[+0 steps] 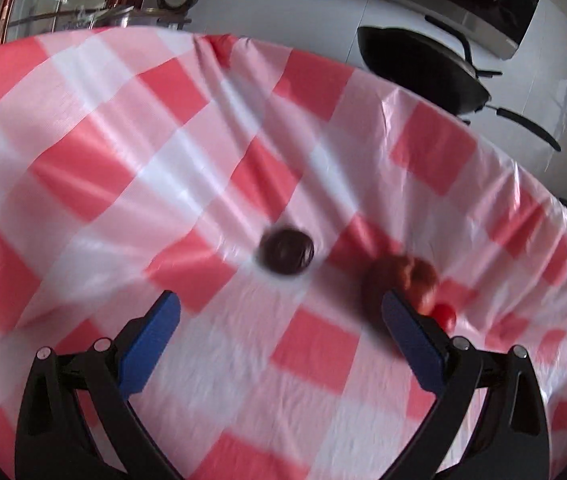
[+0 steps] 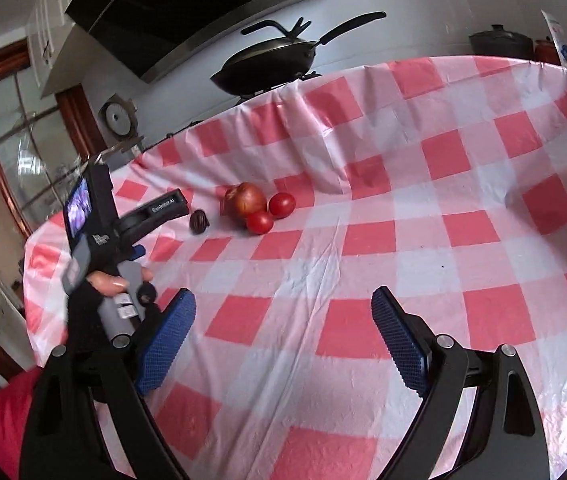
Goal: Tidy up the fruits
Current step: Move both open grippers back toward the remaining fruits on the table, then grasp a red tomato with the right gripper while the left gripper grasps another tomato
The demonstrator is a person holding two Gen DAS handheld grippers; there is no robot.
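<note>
Fruits lie loose on the worktop [image 2: 363,264]; sorting seems barely begun.
From left: the left gripper [image 1: 281,312] is spread and empty near the dark fruit [image 1: 285,255]; then the apple [image 2: 245,199] touching two tomatoes [image 2: 282,204]; the right gripper [image 2: 283,312] is spread, well apart. No bowl shows; the left view is blurred, one tomato is half hidden.

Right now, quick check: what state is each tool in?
Left tool: open, empty, just short of the dark round fruit.
Right tool: open, empty, over the checked tablecloth.
</note>
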